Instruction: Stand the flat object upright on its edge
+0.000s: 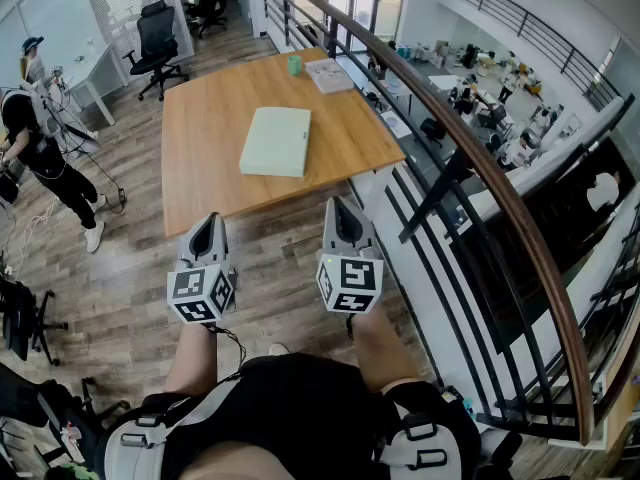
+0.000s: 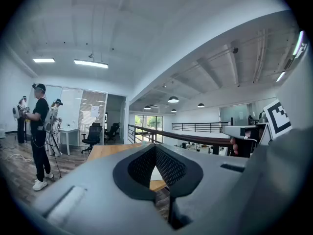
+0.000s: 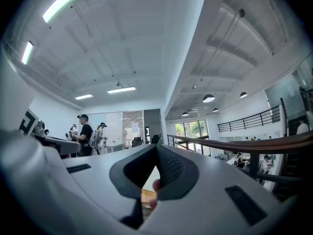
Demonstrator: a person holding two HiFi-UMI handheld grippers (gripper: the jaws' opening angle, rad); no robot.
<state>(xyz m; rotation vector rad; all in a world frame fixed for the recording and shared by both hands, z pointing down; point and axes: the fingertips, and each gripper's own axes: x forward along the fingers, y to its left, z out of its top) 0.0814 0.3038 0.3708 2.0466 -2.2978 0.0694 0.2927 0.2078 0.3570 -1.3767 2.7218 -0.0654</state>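
Tools: your left tool (image 1: 208, 226) and right tool (image 1: 343, 216) are side by side but apart, low in front of your body, tips pointing at the bench.
Left tool state: jaws pressed together, nothing between them; the left gripper view (image 2: 155, 148) shows the ribbed pads meeting.
Right tool state: jaws pressed together, pinching nothing; in the right gripper view (image 3: 156, 150) the pads meet at the tip.
Tool position: both hang over the wooden floor (image 1: 130, 268), short of the bench's near edge.
Flat object (image 1: 276, 140): pale green rectangular slab, lying flat on the bench a little right of centre, well apart from both tools.
Bench (image 1: 205, 133): bare wooden top.
Other bench items: small green cup (image 1: 295, 64) near the far edge; stack of papers (image 1: 329, 75) just beside it at the far right corner.
Railing (image 1: 470, 158): dark bars under a brown handrail, running along your right past the bench.
Office chair (image 1: 157, 43): black, beyond the bench's far left corner.
Person (image 1: 40, 153): dark clothes, standing on the floor left of the bench.
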